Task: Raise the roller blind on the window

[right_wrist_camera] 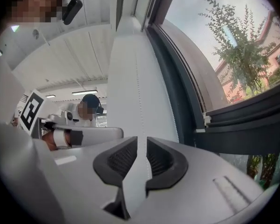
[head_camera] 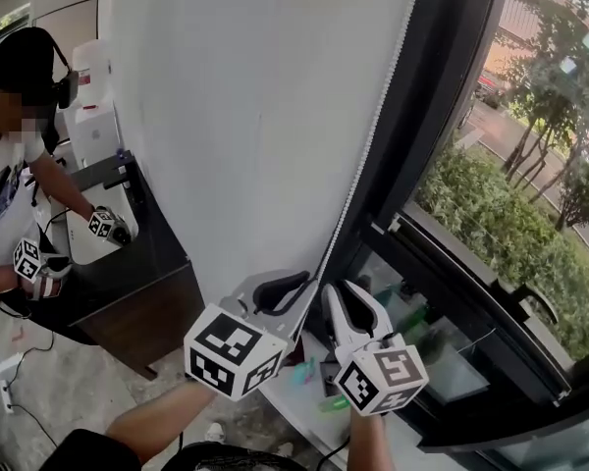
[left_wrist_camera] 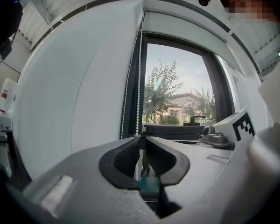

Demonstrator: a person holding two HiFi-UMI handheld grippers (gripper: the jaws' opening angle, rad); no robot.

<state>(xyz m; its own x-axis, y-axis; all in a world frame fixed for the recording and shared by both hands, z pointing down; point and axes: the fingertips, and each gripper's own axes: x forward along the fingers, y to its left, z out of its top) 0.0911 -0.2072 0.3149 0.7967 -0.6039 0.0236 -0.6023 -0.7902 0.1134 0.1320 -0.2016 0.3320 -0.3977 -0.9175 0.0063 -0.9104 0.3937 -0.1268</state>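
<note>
Window [left_wrist_camera: 177,92] beside white wall [head_camera: 236,116]. Roller blind [left_wrist_camera: 182,27]: rolled up high. Bead chain [head_camera: 357,175]: hanging along the frame [head_camera: 422,116]. My left gripper [left_wrist_camera: 141,141]: apparently pinching that chain. My right gripper [right_wrist_camera: 141,141]: jaws narrowly apart, gripping nothing.

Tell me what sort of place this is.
Probably an office or lab room: a large window with a bead chain hanging beside it, a dark desk, and another person beside it.

Smooth matt wall [head_camera: 236,116], beaded cord [head_camera: 357,180]
</note>
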